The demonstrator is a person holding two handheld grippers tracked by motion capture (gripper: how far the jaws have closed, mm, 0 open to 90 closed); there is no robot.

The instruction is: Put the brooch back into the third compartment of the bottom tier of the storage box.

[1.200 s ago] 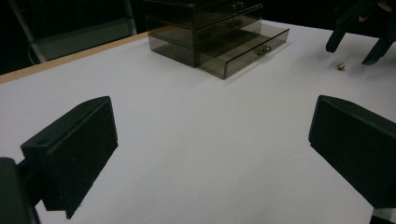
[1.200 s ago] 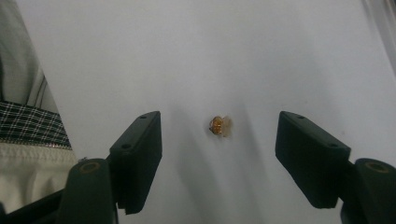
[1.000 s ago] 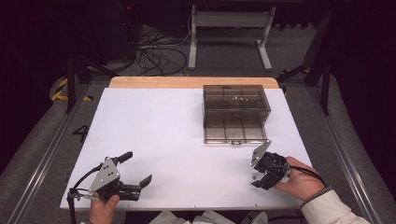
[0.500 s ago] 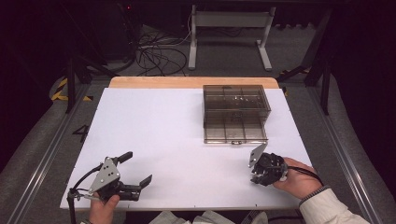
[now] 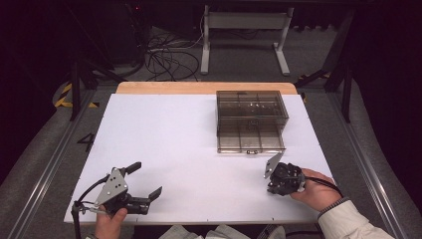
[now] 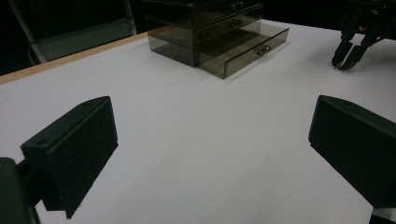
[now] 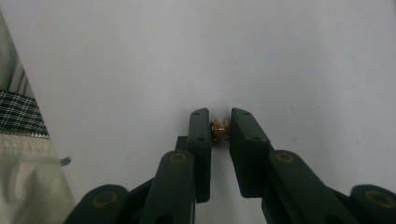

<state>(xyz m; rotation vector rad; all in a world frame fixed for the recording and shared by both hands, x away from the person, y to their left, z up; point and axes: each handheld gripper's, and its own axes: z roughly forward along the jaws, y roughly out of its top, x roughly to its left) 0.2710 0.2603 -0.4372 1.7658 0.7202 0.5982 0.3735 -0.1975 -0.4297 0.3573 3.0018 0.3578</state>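
A white-topped bench (image 5: 199,149) with a pale wooden far edge carries a smoky translucent plastic drawer cabinet (image 5: 251,119) at its far right. The cabinet's lowest drawer (image 5: 250,142) is pulled partway out towards the person, its small metal knob showing at the front in the left gripper view.

The right gripper (image 5: 274,174), held in the person's right hand (image 5: 316,189), sits low over the bench near its right front, just in front of the open drawer and apart from it. In the right gripper view its two black jaws stand nearly together, pinching a small gold-coloured metal object (image 7: 219,129) between their tips, close above the white surface; what the object is cannot be made out. The same gripper shows at the upper right of the left gripper view, tips pointed down at the bench.

The left gripper (image 5: 147,181) rests at the left front of the bench in the person's left hand (image 5: 109,224), its jaws spread wide with nothing between them, pointing towards the cabinet.
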